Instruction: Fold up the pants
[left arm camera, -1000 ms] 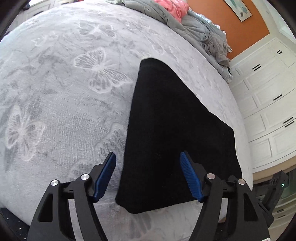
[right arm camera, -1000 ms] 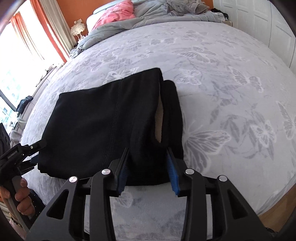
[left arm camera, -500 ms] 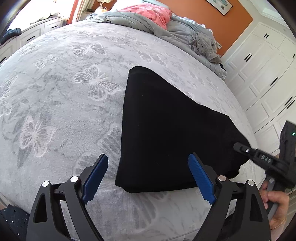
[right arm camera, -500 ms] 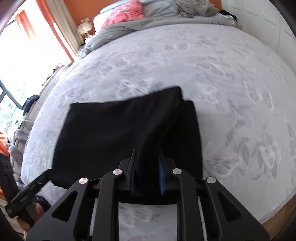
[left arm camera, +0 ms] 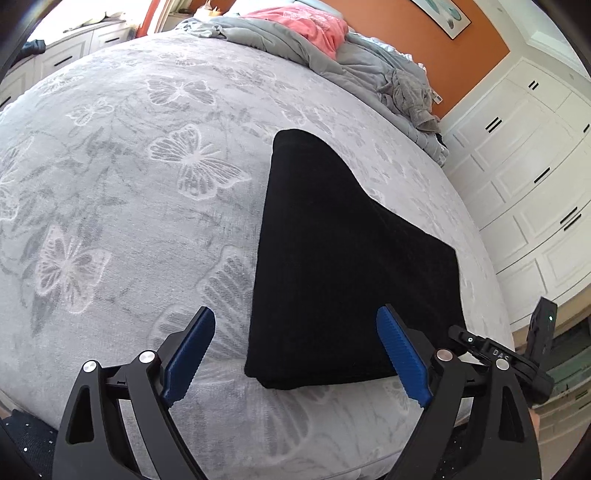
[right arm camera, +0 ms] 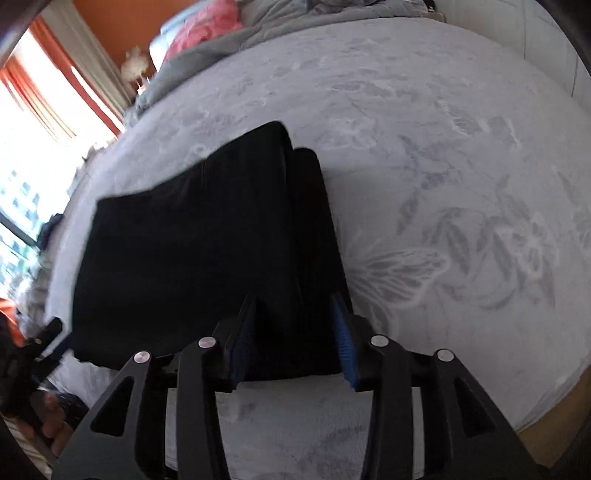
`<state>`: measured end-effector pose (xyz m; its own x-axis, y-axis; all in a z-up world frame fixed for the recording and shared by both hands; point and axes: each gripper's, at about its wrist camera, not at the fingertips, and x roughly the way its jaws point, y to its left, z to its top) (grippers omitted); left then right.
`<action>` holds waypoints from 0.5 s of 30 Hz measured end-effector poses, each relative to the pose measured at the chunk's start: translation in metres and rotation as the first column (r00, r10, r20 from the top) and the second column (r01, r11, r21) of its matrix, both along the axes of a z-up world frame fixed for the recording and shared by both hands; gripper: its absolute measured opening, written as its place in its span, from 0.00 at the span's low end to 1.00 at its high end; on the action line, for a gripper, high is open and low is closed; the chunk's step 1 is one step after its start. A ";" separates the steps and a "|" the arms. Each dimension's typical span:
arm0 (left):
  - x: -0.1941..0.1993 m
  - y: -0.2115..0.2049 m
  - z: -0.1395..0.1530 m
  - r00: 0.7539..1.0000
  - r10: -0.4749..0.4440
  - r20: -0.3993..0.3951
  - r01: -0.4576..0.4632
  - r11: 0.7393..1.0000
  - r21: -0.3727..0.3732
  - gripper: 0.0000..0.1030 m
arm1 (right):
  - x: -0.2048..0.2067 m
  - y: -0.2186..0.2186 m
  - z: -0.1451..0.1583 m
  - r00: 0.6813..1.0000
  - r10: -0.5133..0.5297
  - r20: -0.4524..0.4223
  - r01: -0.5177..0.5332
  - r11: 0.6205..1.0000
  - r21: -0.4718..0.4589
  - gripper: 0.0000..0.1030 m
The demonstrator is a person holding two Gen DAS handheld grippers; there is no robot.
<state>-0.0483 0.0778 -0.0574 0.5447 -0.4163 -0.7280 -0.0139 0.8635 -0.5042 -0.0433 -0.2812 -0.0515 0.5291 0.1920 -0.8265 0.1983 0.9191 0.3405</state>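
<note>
The black pants (left arm camera: 343, 266) lie folded into a thick stack on the grey butterfly bedspread (left arm camera: 129, 192), near the bed's front edge. My left gripper (left arm camera: 295, 354) is open wide and empty, its blue pads straddling the stack's near left corner. In the right wrist view the pants (right arm camera: 192, 258) show a second fold along their right side. My right gripper (right arm camera: 293, 332) is part open, with its jaws around the near right edge of the stack. The fabric sits between the pads; they do not pinch it.
A rumpled grey duvet (left arm camera: 369, 70) and a pink pillow (left arm camera: 314, 26) lie at the head of the bed. White wardrobe doors (left arm camera: 535, 177) stand on the right. A bright window with orange curtains (right arm camera: 40, 110) is on the left. The bed's front edge is close below both grippers.
My right gripper was shut on the pants' near edge half a second ago and has now opened partway. My left gripper stays open and has drifted only slightly.
</note>
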 end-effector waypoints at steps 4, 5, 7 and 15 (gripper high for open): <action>0.016 0.007 -0.012 0.998 0.020 -0.061 -0.025 0.995 -0.094 0.84 | 0.008 0.001 0.017 0.999 0.012 0.049 -0.007 0.996 -0.092 0.71; 0.021 0.007 -0.015 0.997 0.017 -0.074 -0.026 0.991 -0.129 0.84 | 0.013 0.002 0.018 0.999 0.024 0.038 -0.019 0.994 -0.109 0.73; 0.031 0.004 -0.026 0.994 0.000 -0.105 -0.019 0.984 -0.175 0.84 | 0.020 0.005 0.008 0.998 0.064 0.016 -0.062 0.993 -0.099 0.82; 0.037 -0.028 -0.025 0.990 -0.119 -0.070 0.118 0.993 -0.021 0.32 | 0.025 -0.001 -0.016 0.997 0.072 0.034 -0.078 0.969 0.236 0.34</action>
<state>-0.0117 0.0497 -0.0824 0.4382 -0.4875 -0.7552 0.0519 0.8525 -0.5202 -0.0186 -0.2823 -0.0678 0.5252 0.4210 -0.7395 0.1204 0.8235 0.5544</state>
